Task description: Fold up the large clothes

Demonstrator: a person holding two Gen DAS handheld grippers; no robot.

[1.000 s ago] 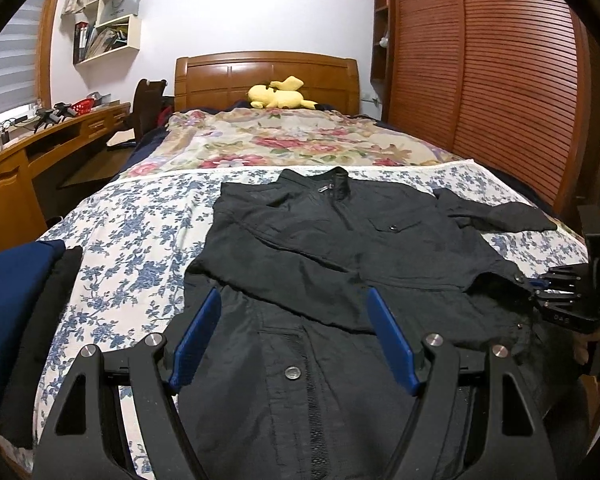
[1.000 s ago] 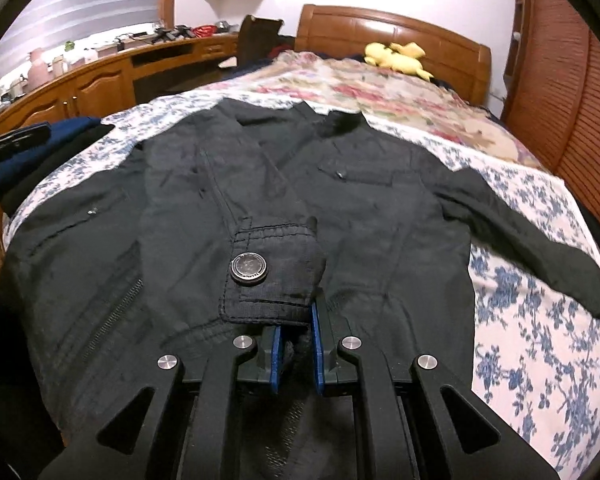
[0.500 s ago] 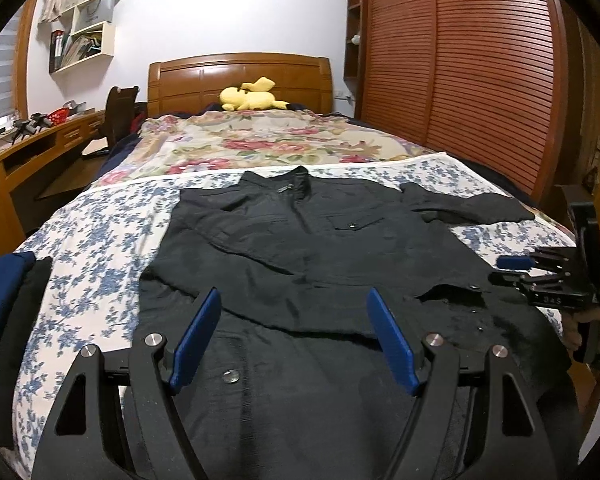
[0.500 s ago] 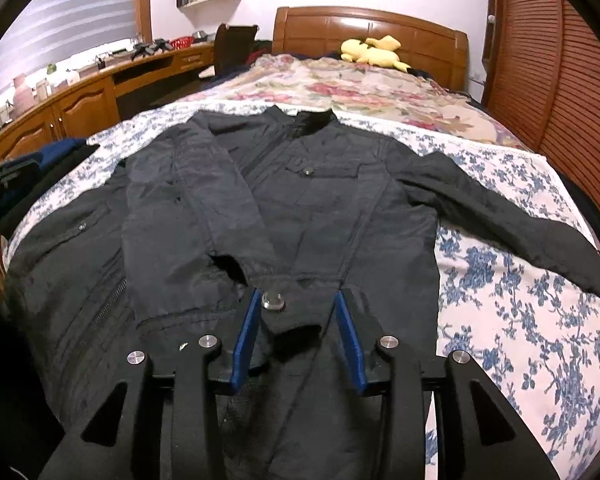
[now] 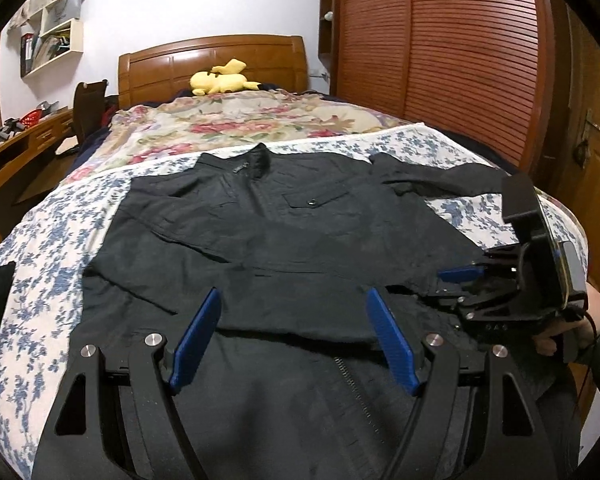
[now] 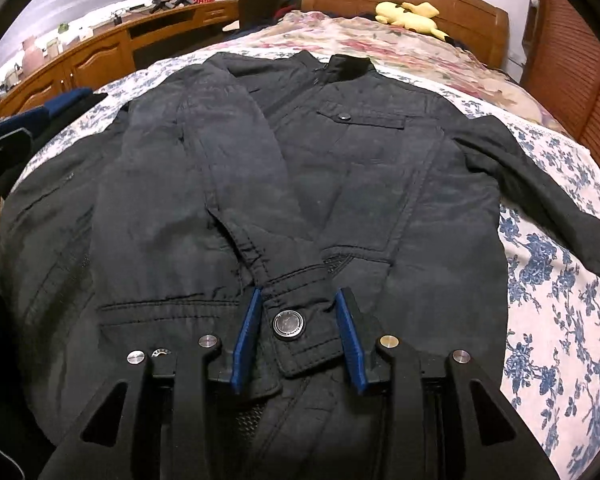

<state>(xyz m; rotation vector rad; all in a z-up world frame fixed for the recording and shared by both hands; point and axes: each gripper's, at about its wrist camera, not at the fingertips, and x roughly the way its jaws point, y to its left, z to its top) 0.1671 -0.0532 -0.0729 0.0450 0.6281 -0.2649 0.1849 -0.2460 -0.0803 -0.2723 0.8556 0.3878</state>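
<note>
A black jacket [image 6: 380,184] lies face up on the flowered bed sheet [image 6: 548,288], collar toward the headboard. One sleeve is folded across its front. That sleeve's cuff [image 6: 300,356], with a metal snap [image 6: 287,323], rests flat between the blue pads of my right gripper [image 6: 299,294], which stands open and does not press on it. The other sleeve [image 6: 540,184] stretches out to the right. My left gripper [image 5: 293,294] hovers wide open over the jacket's [image 5: 300,232] lower front, holding nothing. The left wrist view shows the right gripper [image 5: 448,284] at the jacket's right edge, in a person's hand.
A yellow plush toy [image 5: 220,80] sits by the wooden headboard [image 5: 212,56]. Slatted wardrobe doors [image 5: 460,60] line the right side. A wooden desk [image 6: 80,68] runs along the left. Folded dark blue clothes [image 6: 60,104] lie at the bed's left edge.
My right gripper has opened off the sleeve cuff, which now lies flat on the jacket front. My left gripper has moved to the right along the jacket's lower part, still open.
</note>
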